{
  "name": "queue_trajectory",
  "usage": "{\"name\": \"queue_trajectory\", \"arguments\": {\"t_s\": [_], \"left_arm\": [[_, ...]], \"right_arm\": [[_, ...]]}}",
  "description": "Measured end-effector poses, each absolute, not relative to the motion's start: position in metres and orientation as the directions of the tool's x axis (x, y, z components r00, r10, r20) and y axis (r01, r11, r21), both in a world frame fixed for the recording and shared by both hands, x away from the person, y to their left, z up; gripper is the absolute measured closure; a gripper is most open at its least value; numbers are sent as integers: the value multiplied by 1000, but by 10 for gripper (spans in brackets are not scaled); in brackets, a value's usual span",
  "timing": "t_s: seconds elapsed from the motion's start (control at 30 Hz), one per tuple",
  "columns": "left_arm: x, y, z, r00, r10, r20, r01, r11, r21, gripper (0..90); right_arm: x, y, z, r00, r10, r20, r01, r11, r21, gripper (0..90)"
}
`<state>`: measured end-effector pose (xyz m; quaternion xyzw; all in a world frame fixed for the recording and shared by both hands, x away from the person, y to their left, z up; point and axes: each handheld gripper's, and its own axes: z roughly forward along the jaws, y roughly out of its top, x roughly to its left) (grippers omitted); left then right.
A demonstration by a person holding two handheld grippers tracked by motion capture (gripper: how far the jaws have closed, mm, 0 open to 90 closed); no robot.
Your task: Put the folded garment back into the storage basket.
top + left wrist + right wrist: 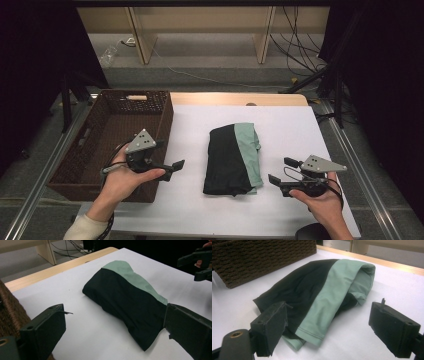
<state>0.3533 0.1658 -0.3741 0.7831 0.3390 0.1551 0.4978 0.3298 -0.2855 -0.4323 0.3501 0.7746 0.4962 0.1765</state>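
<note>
folded garment on bench, both grippers hovering either side

garment (232,160) (black w/ pale green panel) lies folded approx. mid-bench on the white bench (290,135) cover, long axis running away from the person. green strip on its right side in high view; black part faces the basket.

left gripper (175,165): held in left hand (125,180), just left of garment, near the basket's right wall. jaws open, nothing between them; in left gripper view they frame the near end of the cloth, not touching it.

right gripper (281,172): held in right hand (322,200), to the right of garment, apart from it. jaws open wide, empty; right gripper view looks across the green side of the cloth.

wicker basket (107,102): dark brown, at bench's left edge, beside garment but apart.
</note>
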Motion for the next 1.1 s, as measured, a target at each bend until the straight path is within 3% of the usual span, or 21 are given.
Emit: {"name": "queue_trajectory", "arguments": {"t_s": [0.7, 1.1], "left_arm": [[380, 107, -395, 780, 610, -141, 428, -356, 831, 45], [418, 86, -433, 742, 613, -270, 567, -360, 741, 54]], "right_arm": [[330, -286, -432, -692, 718, 75, 365, 257, 895, 158], [330, -286, -432, -692, 718, 75, 364, 256, 896, 159]]}}
